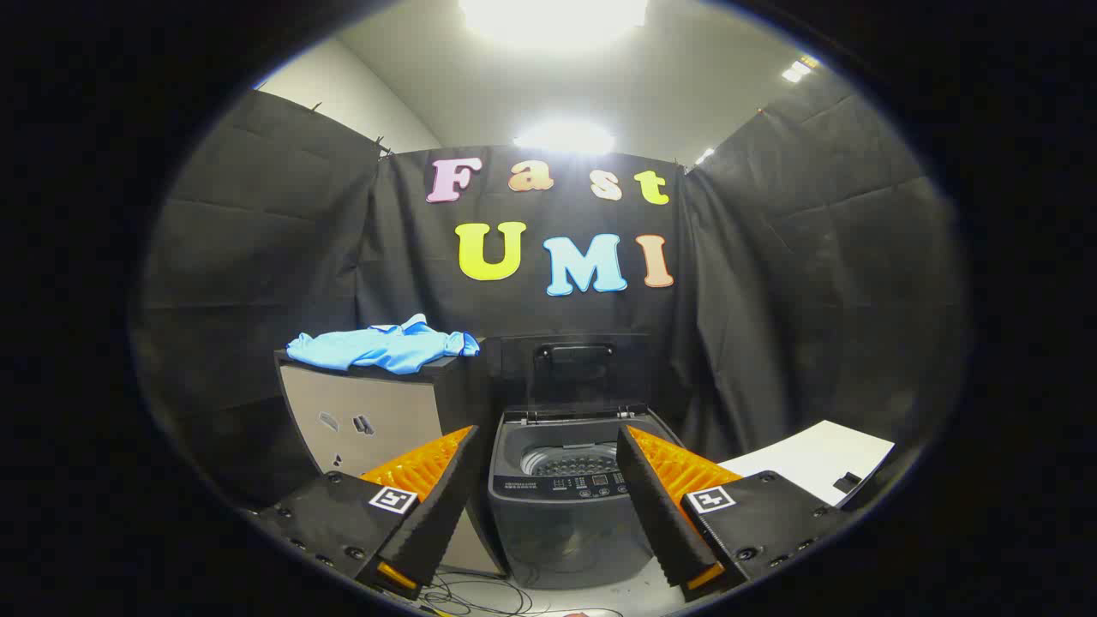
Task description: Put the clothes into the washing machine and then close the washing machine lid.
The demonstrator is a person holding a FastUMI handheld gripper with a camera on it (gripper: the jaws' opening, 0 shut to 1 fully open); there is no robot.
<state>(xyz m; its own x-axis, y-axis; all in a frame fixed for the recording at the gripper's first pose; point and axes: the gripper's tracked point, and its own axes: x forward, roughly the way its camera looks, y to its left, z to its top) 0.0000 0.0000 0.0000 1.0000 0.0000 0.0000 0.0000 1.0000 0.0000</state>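
The blue garment (381,347) lies crumpled on top of a beige cabinet (368,420), spread flat enough that a fold or edge could be pinched from above. It sits beside the washing machine (561,506) and higher than its opening, so it looks like a short carry over and down into the drum.

The washing machine stands on the floor just right of the cabinet, against the black cloth wall. Its lid (572,368) is tipped up and back, standing nearly upright behind the opening, which leaves the drum (570,463) open to receive the clothes. The drum looks empty from here, so I'd judge the task has barely begun: nothing is loaded and the lid is yet to come down.

The gripper (548,506) hangs in front of the machine with its fingers spread wide and nothing between them; the machine's front panel shows in the gap. It is well apart from the garment, which lies beyond and above the left finger (433,514).

A white board (814,467) sits off to the right of the machine, and loose cables (480,600) trail on the floor below the fingers.
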